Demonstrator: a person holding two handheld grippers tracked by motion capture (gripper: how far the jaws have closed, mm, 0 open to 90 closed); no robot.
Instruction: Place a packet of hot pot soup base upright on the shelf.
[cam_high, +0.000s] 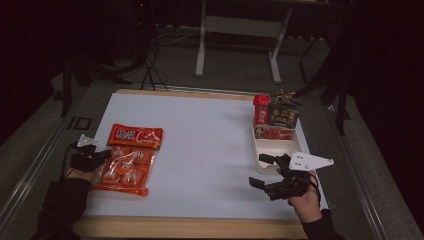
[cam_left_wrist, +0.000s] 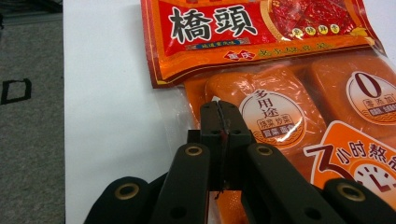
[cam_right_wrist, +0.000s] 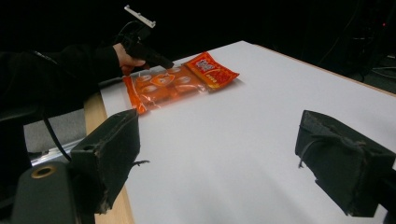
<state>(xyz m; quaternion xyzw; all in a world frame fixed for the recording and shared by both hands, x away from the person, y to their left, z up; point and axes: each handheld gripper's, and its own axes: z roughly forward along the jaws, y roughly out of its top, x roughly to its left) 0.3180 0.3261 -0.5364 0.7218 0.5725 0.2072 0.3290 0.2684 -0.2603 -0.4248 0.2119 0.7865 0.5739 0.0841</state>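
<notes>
An orange-red snack bag (cam_high: 127, 160) with several wrapped orange blocks lies flat at the left of the white table top. My left gripper (cam_high: 102, 155) sits at the bag's left edge. In the left gripper view its jaws (cam_left_wrist: 219, 112) are pressed together on the clear plastic edge of the bag (cam_left_wrist: 280, 93). My right gripper (cam_high: 257, 170) hovers at the right front of the table, open, with nothing between its pads (cam_right_wrist: 219, 154). The right gripper view shows the bag (cam_right_wrist: 177, 81) and the left gripper (cam_right_wrist: 154, 58) far across the table.
A white tray (cam_high: 267, 150) stands just beyond my right gripper, holding a red packet (cam_high: 261, 109) and a dark packet (cam_high: 284, 115) upright at its far end. A wooden strip (cam_high: 200, 227) borders the table's front. Desk legs stand on the floor behind.
</notes>
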